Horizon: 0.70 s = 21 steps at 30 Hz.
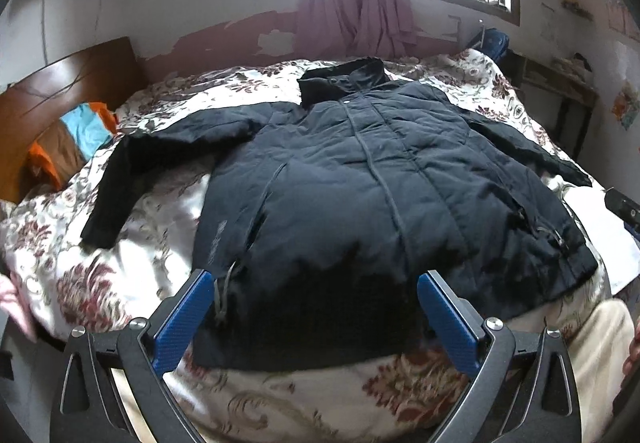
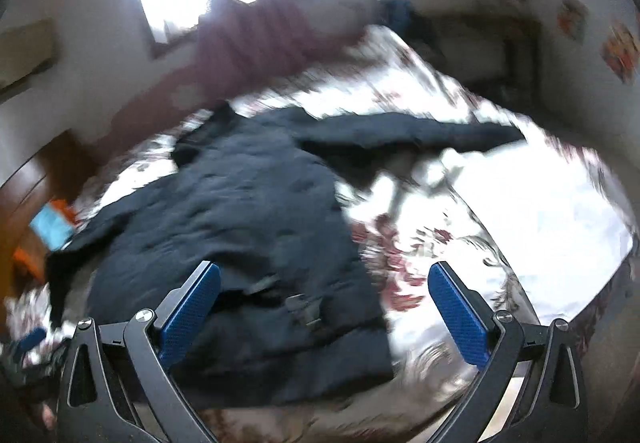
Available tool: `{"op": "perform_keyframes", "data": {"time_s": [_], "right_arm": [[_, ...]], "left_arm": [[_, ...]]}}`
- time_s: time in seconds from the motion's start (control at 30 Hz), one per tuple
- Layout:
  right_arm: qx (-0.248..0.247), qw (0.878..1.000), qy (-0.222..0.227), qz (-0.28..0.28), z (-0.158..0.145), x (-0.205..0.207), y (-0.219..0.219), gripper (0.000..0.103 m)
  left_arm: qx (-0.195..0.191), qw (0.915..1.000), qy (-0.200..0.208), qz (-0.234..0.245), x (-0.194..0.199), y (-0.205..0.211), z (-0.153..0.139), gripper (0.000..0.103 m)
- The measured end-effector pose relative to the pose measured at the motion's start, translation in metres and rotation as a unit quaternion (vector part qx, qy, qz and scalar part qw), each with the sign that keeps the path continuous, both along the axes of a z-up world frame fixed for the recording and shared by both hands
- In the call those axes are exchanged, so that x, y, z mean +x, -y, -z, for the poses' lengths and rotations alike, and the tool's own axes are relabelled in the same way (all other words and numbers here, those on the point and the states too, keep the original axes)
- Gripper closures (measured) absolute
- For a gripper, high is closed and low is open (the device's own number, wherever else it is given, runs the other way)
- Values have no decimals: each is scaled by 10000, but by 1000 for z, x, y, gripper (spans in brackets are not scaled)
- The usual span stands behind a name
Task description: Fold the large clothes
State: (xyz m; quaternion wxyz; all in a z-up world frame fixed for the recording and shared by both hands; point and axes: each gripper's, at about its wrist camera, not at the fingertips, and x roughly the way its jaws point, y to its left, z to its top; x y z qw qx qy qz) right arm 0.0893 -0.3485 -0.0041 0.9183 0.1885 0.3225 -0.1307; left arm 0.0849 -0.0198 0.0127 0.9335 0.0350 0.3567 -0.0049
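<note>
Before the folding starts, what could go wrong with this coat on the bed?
1. The coat looks thick and padded, so a fold may spring open again.
2. Its hem lies near the bed edge; it could slide off.
3. Both tongs, left and right, are open and empty; the right view is blurred.

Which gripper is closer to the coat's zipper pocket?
Right. The right gripper hangs just above the dark padded coat's zipper pocket; the left gripper is over the hem's middle, further away.

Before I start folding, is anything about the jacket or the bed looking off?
Nothing serious. The dark jacket lies flat, front up and closed, on the floral bedspread. Its sleeves are uneven: one bends down, the other runs straight out. Both tongs are open and empty.
</note>
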Motion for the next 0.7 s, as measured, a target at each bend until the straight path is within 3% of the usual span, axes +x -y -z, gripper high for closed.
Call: {"op": "perform_keyframes", "data": {"time_s": [0.07,0.17,0.37,0.53,0.7], "right_arm": [[260,9992,-247,192,14,25,26,1],[253,9974,-340,585,25,52,56,1],[467,9924,-116,1130,22,124,128,1],[1471,9778,411,1432,37,167,187,1],[1478,9736,434,1683,59,193,205,1]], "left_arm": [[145,9996,-220,114,21,14,1,1],[382,9978,-525,160,50,31,5,1],[317,9980,-514,172,94,53,-1,1],[280,9982,-452,288,148,79,-11,1],[-92,9977,-418,519,202,105,-13,1]]}}
